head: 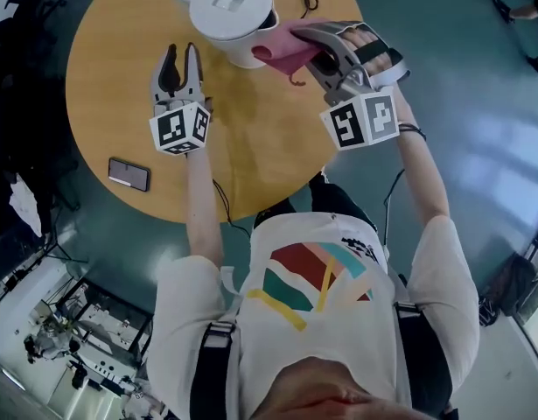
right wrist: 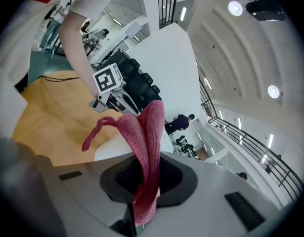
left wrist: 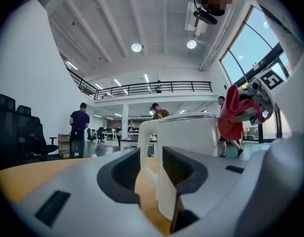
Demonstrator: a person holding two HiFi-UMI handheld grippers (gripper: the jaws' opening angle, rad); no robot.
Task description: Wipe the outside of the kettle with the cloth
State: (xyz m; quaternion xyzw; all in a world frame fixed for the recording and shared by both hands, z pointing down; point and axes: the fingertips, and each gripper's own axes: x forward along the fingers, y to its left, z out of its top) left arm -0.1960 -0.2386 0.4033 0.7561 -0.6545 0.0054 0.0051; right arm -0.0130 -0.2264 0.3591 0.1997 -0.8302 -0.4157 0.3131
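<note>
Over the table (head: 277, 156), pressing the cloth (head: 284, 49), clenched in the right gripper (head: 305, 46), against the kettle (head: 229, 11) by the far edge. Holding the left gripper (head: 181, 52) spread, empty, above bare wood.

The white kettle (head: 227, 11) stands upright with its lid on near the far edge of the round wooden tabletop (head: 269, 147), and the soft pink cloth (head: 282, 52), pinched in the right claw (head: 310, 49), touches the kettle's side.
</note>
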